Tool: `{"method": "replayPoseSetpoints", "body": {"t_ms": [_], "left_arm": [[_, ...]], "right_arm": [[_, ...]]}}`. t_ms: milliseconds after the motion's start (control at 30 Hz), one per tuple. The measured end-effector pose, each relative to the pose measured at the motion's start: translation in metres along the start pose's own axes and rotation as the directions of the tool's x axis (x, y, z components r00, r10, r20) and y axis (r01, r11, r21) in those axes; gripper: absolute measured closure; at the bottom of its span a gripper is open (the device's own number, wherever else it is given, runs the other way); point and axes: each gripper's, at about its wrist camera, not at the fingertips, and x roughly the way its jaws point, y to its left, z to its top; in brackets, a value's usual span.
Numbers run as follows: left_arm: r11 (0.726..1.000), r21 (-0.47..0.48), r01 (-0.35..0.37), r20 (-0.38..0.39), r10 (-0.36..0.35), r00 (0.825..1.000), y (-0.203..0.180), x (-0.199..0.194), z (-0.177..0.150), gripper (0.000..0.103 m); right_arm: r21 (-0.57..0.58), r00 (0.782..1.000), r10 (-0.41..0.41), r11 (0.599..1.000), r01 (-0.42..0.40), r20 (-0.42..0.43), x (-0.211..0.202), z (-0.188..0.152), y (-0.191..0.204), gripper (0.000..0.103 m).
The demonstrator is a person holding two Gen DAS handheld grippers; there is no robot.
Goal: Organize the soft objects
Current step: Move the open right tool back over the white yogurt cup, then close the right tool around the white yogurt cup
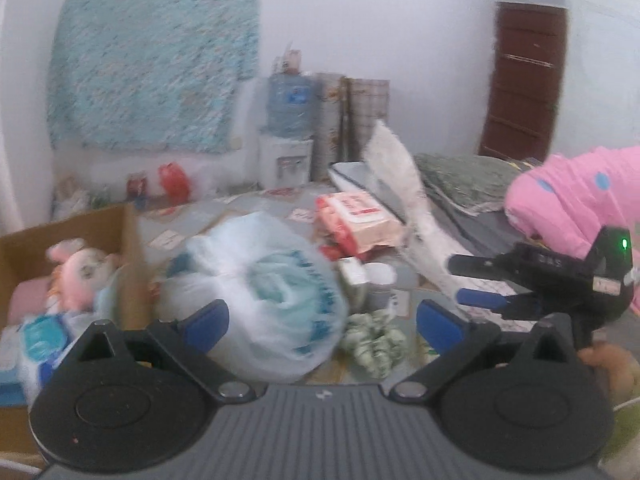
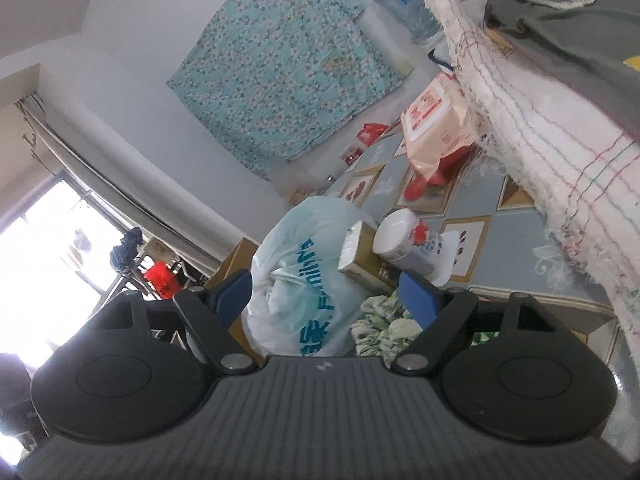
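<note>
Left wrist view: box [image 1: 72,224] of plush toys left, plastic bag [image 1: 260,292] between the left gripper's [image 1: 320,320] parted fingers, green cloth [image 1: 376,340] beside; the right gripper [image 1: 460,280], also parted, could snag the bag, toppling the jar [image 1: 380,280].

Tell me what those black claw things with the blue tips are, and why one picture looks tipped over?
They are grabbing tools. A person holds one in each hand, and each tool carries a small camera looking out along its two fingers. One picture comes from the left gripper, the other from the right gripper, which is turned sideways, so its picture looks tilted. Both stand open and hold nothing. On the table lie a white plastic bag with blue letters, a green-and-white cloth bundle, a white jar and a pink packet. On the left, a cardboard box holds a pink plush toy.
</note>
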Motion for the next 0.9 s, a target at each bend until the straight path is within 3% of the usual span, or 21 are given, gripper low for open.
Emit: {"method": "replayPoseSetpoints", "body": {"t_ms": [167, 367, 500, 667, 800, 900], "left_arm": [[0.994, 0.107, -0.019, 0.010, 0.019, 1.000, -0.035, 0.045, -0.013, 0.005], [0.983, 0.177, -0.037, 0.007, 0.037, 0.999, -0.058, 0.100, -0.020, 0.017], [0.983, 0.181, -0.041, 0.006, 0.041, 0.999, -0.057, 0.126, -0.023, 0.032], [0.991, 0.135, -0.003, -0.055, 0.011, 0.998, -0.049, 0.151, -0.025, 0.053], [0.993, 0.117, 0.001, -0.080, 0.009, 0.997, -0.044, 0.160, -0.027, 0.060], [0.995, 0.099, 0.000, -0.088, 0.009, 0.996, -0.040, 0.165, -0.026, 0.063]], "right_arm": [[-0.062, 0.999, -0.041, 0.997, 0.042, 0.014, 0.011, 0.003, 0.000, 0.022], [-0.234, 0.986, -0.166, 0.960, 0.157, -0.019, 0.049, 0.008, 0.006, 0.022], [-0.337, 0.971, -0.233, 0.920, 0.202, -0.052, 0.082, 0.019, 0.007, 0.022], [-0.471, 0.946, -0.311, 0.851, 0.233, -0.093, 0.120, 0.028, 0.011, 0.022], [-0.500, 0.952, -0.285, 0.844, 0.193, -0.113, 0.133, 0.031, 0.012, 0.022], [-0.529, 0.949, -0.300, 0.822, 0.208, -0.093, 0.131, 0.031, 0.016, 0.024]]}}
